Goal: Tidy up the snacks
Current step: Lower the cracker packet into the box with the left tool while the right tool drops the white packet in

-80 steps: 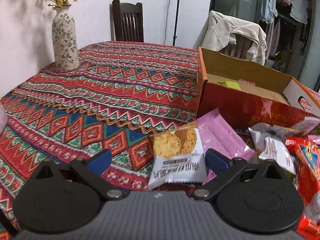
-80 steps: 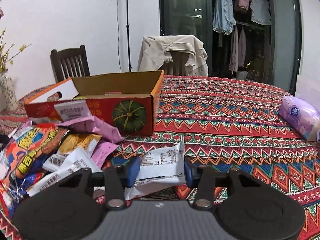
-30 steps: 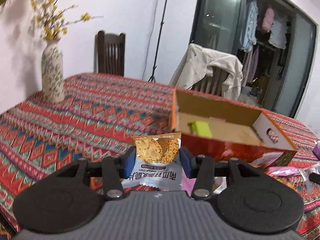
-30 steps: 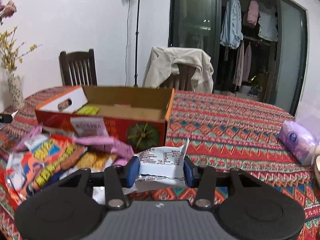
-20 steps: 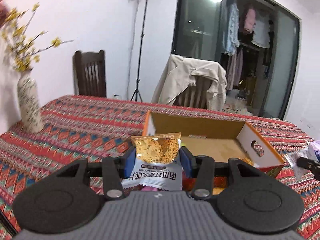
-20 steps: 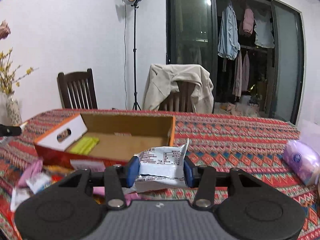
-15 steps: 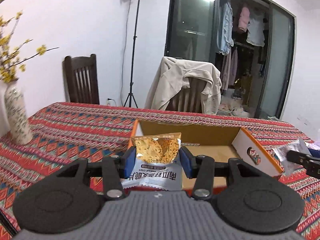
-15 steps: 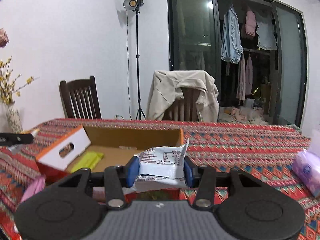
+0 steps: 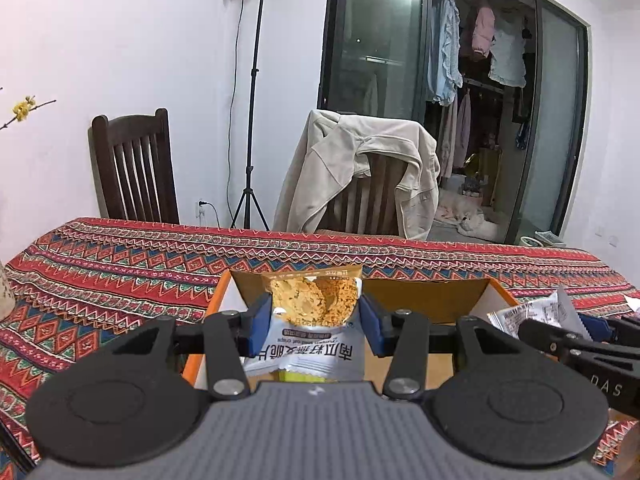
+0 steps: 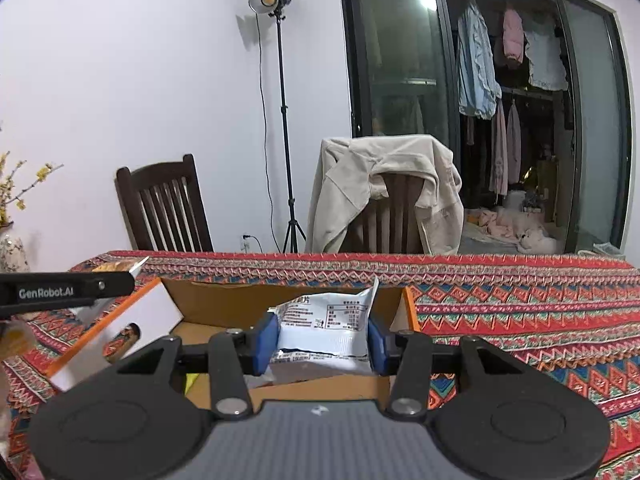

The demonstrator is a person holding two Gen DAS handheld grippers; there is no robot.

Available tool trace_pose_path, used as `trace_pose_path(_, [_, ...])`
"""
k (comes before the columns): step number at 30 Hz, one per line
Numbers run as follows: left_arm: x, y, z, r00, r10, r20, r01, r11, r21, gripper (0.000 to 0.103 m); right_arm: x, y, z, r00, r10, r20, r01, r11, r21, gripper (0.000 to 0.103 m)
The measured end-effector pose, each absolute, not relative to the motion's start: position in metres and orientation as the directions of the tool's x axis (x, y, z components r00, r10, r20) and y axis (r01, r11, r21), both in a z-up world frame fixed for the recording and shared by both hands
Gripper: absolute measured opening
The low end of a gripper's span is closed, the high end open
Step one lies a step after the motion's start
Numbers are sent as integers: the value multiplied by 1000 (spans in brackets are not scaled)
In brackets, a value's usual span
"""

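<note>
The left hand-held gripper [image 9: 316, 322] is pinching a cracker packet [image 9: 314, 320] between its blue pads, jaws narrowed to the packet's width, with the crackers' picture end pointing toward twelve o'clock. It is hanging over the near left part of the open cardboard box [image 9: 424, 292], which is sitting on the patterned worktop [image 9: 120, 272], and that placement suggests the packet is being carried there to be dropped inside. The right hand-held gripper [image 10: 322, 334] is likewise clamping a white snack packet [image 10: 326, 326] by its sides, printed nutrition panel up, over the box's right half; in the left wrist view it is showing at three o'clock, beside the box's right wall. Holding each packet by its edges is keeping the flat faces free, so either should fall flat once the jaws part. A yellow-green item [image 10: 192, 382] is lying on the box floor at about eight o'clock in the right wrist view. Both packets are poised above the box, apparently not yet released; the likely next need is lowering slightly and opening, one hand-held gripper clear of the other.
</note>
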State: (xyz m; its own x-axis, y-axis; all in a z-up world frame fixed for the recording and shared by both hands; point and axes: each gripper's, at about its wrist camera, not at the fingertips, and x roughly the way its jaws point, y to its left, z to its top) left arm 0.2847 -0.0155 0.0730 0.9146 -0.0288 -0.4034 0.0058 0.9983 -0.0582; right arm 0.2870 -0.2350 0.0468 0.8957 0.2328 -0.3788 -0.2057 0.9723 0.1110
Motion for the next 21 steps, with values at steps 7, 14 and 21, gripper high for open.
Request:
trace_pose_path(7, [297,-13,52,906,-11,-424,0,1000,-26,48,305,-238,25,874,236,-424,-199,971,132,46])
trace_pose_path(14, [293,-11,49,909,4,-417,-15,1000,-23,82,303,-238,18,861,249,-443,-209,968,138,79])
trace_pose_path(21, [288,-10,55,923,31,-384,-45,999,-26,103,301,-242,19,863,242,-443,-194,969,151,102])
